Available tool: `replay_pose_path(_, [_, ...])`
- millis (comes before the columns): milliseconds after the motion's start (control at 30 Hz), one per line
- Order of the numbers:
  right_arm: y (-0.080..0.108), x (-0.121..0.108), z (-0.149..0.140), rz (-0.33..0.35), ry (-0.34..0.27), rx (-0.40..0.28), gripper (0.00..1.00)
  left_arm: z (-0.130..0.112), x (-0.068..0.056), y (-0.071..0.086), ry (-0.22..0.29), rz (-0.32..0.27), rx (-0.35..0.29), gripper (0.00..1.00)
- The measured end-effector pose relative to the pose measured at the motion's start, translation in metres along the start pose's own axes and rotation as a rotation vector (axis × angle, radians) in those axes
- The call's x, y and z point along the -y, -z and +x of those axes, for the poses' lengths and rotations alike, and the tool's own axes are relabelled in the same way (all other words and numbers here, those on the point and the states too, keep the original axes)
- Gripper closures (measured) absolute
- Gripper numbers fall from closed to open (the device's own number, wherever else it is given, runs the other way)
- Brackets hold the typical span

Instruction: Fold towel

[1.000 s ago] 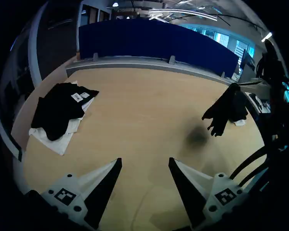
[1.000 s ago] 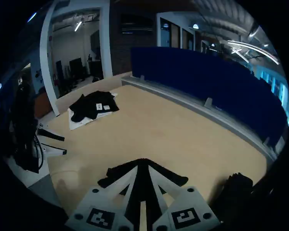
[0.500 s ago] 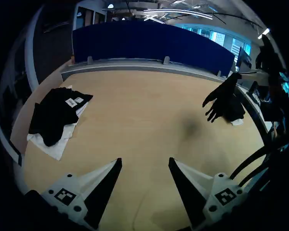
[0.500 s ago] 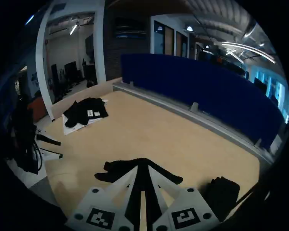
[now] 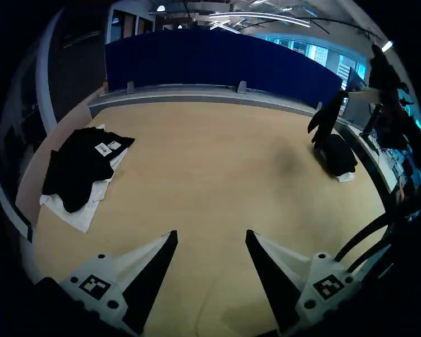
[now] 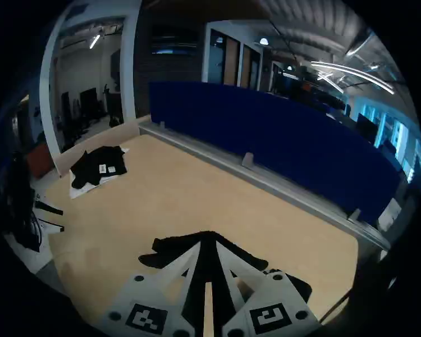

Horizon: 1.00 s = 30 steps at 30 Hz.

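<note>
Towel risen in right tongs; tags unreadable.

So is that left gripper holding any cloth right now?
No, the left gripper is open, and the wooden table shows through the gap between its fingers.

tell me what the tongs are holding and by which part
The right tongs are shut on the black towel, pinching its top end so the rest hangs; corner or edge cannot be told. The left tongs are open and empty.
</note>
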State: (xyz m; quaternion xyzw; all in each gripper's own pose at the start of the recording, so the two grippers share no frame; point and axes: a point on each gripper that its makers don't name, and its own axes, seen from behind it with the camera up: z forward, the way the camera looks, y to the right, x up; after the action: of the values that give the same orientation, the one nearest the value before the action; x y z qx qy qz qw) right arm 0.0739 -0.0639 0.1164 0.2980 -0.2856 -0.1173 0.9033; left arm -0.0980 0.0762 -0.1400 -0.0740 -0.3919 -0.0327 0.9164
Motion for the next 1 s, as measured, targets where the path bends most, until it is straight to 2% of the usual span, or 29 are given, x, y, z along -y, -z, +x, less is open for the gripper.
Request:
replay_pose_path(467, [-0.015,-0.095,0.017,-0.072,0.016,0.039,0.96,-0.002,-0.001,-0.002,0.008,0.018,0.006,0.10])
replay_pose_path(767, [-0.029,-0.133,0.015,-0.102,0.008,0.067,0.96,-0.006,0.001,0.000,0.013,0.033,0.015,0.10])
replay_pose_path(1000, [-0.034,-0.151,0.005,-0.117,0.014,0.102,0.96,-0.008,0.004,-0.001,0.022,0.041,0.017,0.10])
